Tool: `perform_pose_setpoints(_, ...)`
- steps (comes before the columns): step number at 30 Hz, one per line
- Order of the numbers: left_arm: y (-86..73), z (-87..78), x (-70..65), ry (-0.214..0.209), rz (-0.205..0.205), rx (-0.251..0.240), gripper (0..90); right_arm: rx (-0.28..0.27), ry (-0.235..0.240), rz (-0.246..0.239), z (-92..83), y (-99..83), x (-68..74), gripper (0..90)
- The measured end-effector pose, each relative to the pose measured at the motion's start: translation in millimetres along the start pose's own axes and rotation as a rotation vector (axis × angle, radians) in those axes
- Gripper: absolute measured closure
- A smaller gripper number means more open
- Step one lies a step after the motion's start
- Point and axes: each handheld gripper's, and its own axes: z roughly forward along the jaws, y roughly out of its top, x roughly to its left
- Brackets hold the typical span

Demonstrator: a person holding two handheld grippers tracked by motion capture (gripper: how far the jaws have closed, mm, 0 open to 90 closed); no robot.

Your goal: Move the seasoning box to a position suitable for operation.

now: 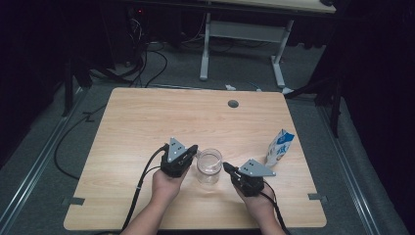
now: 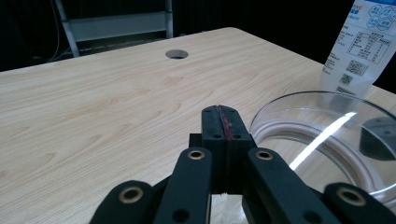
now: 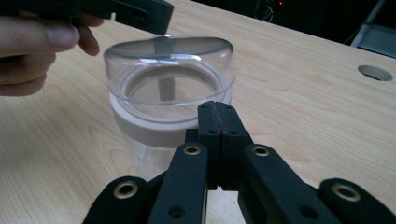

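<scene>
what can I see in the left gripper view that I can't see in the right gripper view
The left gripper view alone has the milk carton standing beyond the jar. The right gripper view alone has the person's hand holding the left gripper above the jar's far side, and the jar's white band. Both show the clear jar, the wooden table with its round hole, and closed black fingers with nothing between them.

So the jar sits near-centre on the table, left gripper just left, right gripper just right, carton further right.
</scene>
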Motion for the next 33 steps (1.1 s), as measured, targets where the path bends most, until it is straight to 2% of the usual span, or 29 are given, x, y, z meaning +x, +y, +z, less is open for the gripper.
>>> perform_pose_setpoints(4,-0.6,-1.6,0.4,-0.010,-0.016,0.004,90.0,-0.007,0.008,-0.007,-0.6,3.2,4.1,90.0)
perform_pose_setpoints(7,-4.2,-10.2,-0.2,-0.025,-0.034,-0.017,90.0,-0.024,0.017,-0.014,-2.7,6.7,7.2,90.0)
perform_pose_setpoints(14,-24.7,-32.8,-7.5,-0.066,-0.061,-0.025,90.0,-0.042,0.022,-0.022,-5.5,11.1,11.8,90.0)
perform_pose_setpoints(18,-34.9,-38.8,-14.1,-0.077,-0.056,-0.015,90.0,-0.047,0.027,-0.022,-5.7,12.7,13.2,90.0)
perform_pose_setpoints(24,-38.1,-38.3,-25.6,-0.124,-0.051,-0.012,90.0,-0.047,0.027,-0.029,-5.3,15.0,16.8,90.0)
perform_pose_setpoints(33,-34.9,-34.6,-33.2,-0.140,-0.046,-0.010,90.0,-0.051,0.027,-0.033,-6.2,15.5,17.2,90.0)
